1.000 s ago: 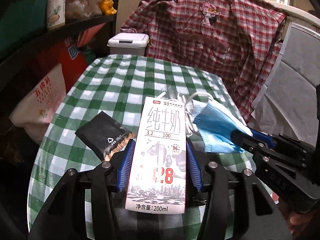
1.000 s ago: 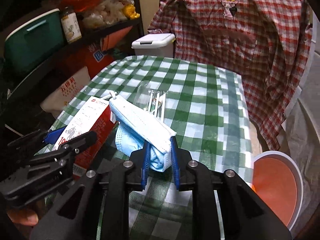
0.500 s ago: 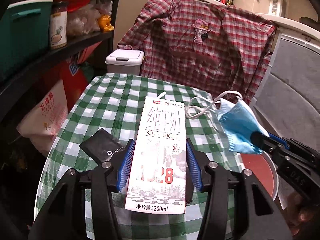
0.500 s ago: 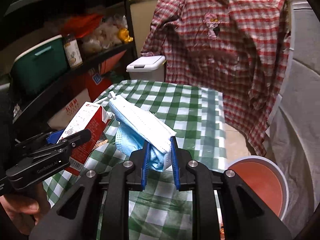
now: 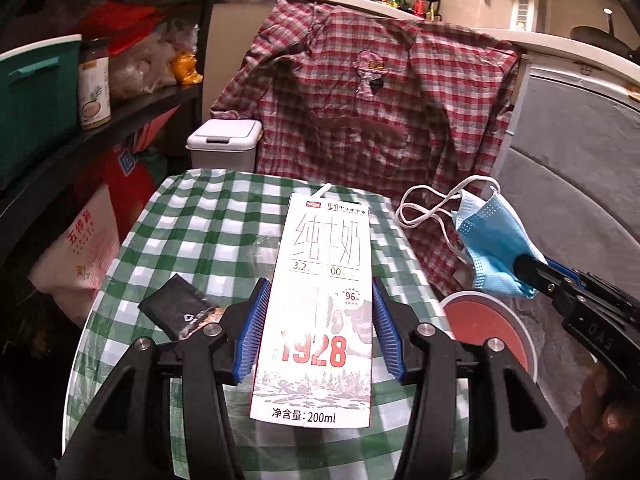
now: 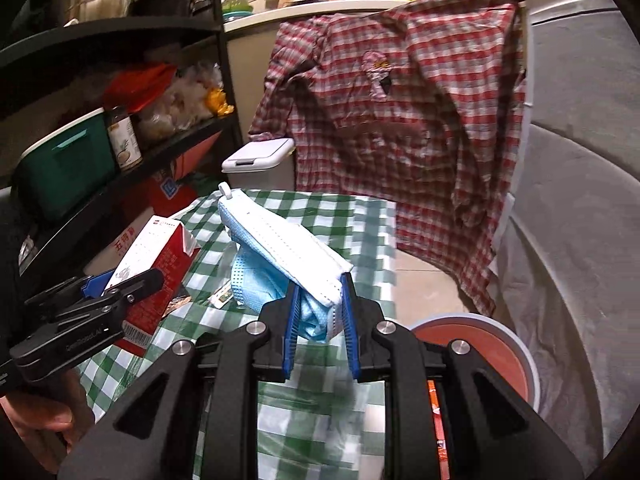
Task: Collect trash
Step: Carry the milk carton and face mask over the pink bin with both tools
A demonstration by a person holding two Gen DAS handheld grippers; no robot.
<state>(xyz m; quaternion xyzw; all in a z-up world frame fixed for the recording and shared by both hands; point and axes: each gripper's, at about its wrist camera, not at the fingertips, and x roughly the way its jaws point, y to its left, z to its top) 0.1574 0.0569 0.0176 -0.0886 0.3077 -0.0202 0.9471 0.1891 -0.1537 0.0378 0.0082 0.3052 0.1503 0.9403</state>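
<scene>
My left gripper (image 5: 318,312) is shut on a white and red 200 ml milk carton (image 5: 324,280), held up over the green checked table (image 5: 208,232). The same carton (image 6: 160,256) shows at the left of the right wrist view, in the left gripper (image 6: 120,284). My right gripper (image 6: 320,312) is shut on a crumpled blue face mask (image 6: 280,256); the mask (image 5: 492,248) hangs off the table's right edge, its white loops dangling. A round bin with an orange-red liner (image 5: 484,332) (image 6: 476,352) stands on the floor below it. A black wrapper (image 5: 180,308) lies on the table.
A red plaid shirt (image 5: 380,100) hangs behind the table. A white lidded bin (image 5: 224,144) stands beyond the far edge. Dark shelves (image 5: 100,128) with a green box, a jar and bags line the left. A small wrapper (image 6: 222,298) lies on the cloth.
Both grippers have risen with their loads. The right gripper carried the mask rightwards, off the table edge to above the round bin. The carton stays gripped the same way.
</scene>
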